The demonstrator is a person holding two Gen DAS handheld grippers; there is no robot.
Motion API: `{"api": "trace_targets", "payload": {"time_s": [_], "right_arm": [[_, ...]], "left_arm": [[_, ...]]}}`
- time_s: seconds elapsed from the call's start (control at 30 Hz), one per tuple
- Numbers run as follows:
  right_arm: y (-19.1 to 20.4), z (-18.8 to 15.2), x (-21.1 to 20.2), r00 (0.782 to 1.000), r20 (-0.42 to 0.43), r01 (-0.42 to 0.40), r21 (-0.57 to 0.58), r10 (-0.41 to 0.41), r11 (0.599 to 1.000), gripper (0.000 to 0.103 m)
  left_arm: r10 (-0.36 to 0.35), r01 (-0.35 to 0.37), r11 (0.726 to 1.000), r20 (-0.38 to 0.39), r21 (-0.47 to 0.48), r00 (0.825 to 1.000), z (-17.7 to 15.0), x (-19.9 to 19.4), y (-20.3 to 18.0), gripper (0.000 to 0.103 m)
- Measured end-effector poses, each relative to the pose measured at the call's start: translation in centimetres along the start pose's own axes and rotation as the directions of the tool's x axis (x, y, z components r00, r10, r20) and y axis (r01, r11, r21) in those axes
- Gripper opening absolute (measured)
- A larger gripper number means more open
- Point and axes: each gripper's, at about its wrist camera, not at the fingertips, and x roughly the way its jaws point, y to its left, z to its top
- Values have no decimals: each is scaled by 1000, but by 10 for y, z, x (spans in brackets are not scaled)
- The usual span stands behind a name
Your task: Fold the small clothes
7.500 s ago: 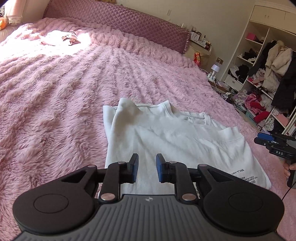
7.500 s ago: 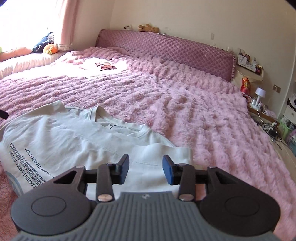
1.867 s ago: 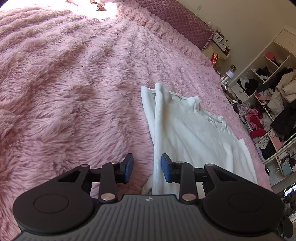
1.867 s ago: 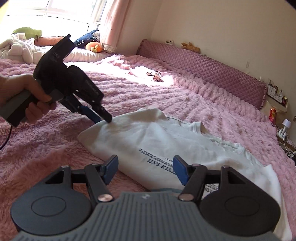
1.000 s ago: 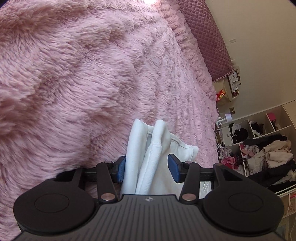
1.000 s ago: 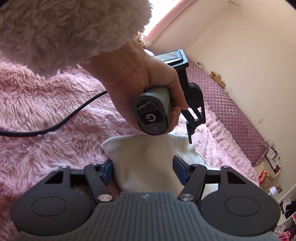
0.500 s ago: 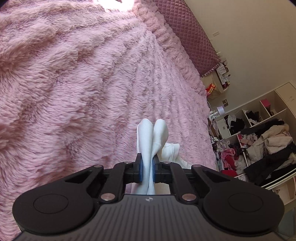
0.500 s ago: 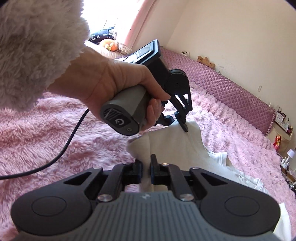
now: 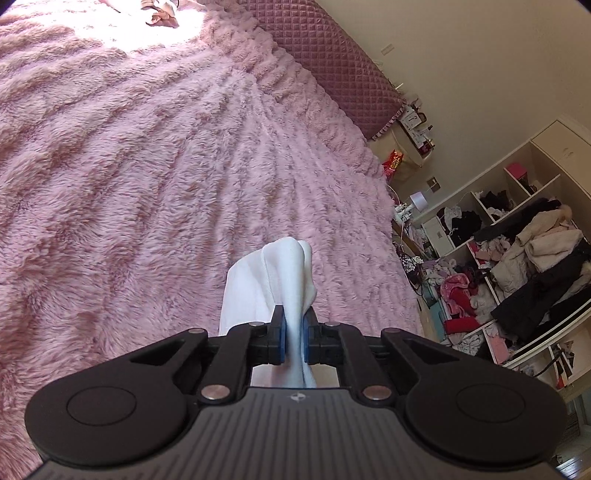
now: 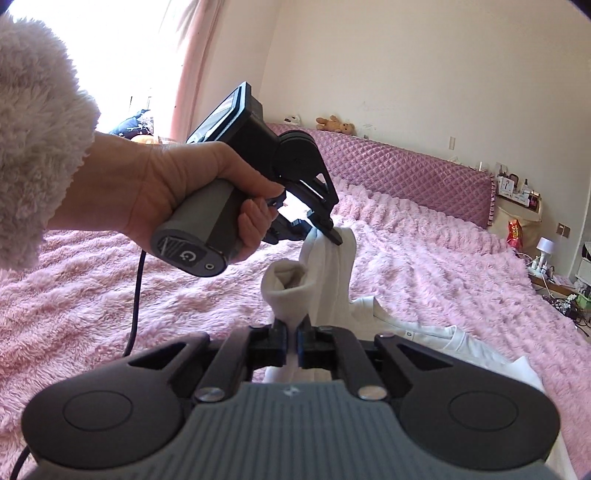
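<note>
A wide bed (image 9: 155, 177) with a fluffy pink blanket (image 10: 424, 258) carries everything. A white shirt (image 10: 461, 350) lies partly on the blanket, and one end of it is lifted off the surface. Far away, in the sunlight, a small crumpled garment (image 9: 162, 13) lies on the blanket.

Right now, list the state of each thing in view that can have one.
left tool: shut on the white shirt.
right tool: shut on the white shirt.
white shirt: pinched edge lifted, far end lying on the pink blanket.
left hand: wrapped round the left tool's handle.
</note>
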Motion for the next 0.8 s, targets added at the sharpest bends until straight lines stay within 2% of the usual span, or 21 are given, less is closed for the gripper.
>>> {"api": "trace_targets", "payload": {"time_s": [0.37, 0.6, 0.8], "right_arm": [[-91, -12, -45, 991, 20, 129, 191, -135, 973, 0], [-157, -38, -73, 971, -4, 228, 306, -238, 924, 0], [-209, -72, -84, 957, -52, 283, 390, -286, 876, 0]], "left_arm": [[-26, 31, 992, -39, 126, 999, -38, 56, -100, 8], [-12, 28, 978, -75, 208, 997, -80, 104, -153, 8], [26, 2, 968, -109, 253, 994, -120, 146, -183, 8]]}}
